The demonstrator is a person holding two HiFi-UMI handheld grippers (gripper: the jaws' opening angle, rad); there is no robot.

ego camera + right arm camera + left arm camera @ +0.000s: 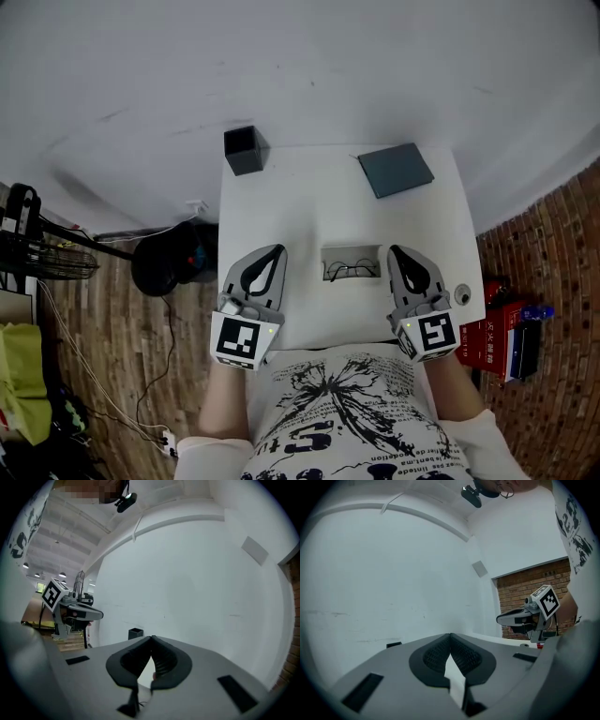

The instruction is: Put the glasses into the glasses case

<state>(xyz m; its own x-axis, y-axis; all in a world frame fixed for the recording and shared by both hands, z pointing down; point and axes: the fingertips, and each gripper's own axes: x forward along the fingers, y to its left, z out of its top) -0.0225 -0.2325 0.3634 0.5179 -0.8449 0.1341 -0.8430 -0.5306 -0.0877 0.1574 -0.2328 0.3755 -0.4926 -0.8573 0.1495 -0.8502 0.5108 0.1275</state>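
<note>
The thin dark-framed glasses lie in a shallow pale tray on the white table, between the two grippers. The left gripper has its jaws together on nothing, and the right gripper the same. The flat dark grey case rests well apart, at the far right corner.

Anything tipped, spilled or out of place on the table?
Nothing stands out. The glasses lie flat in the white tray between the left tongs and right tongs, both shut and empty; the black box stands upright.
</note>
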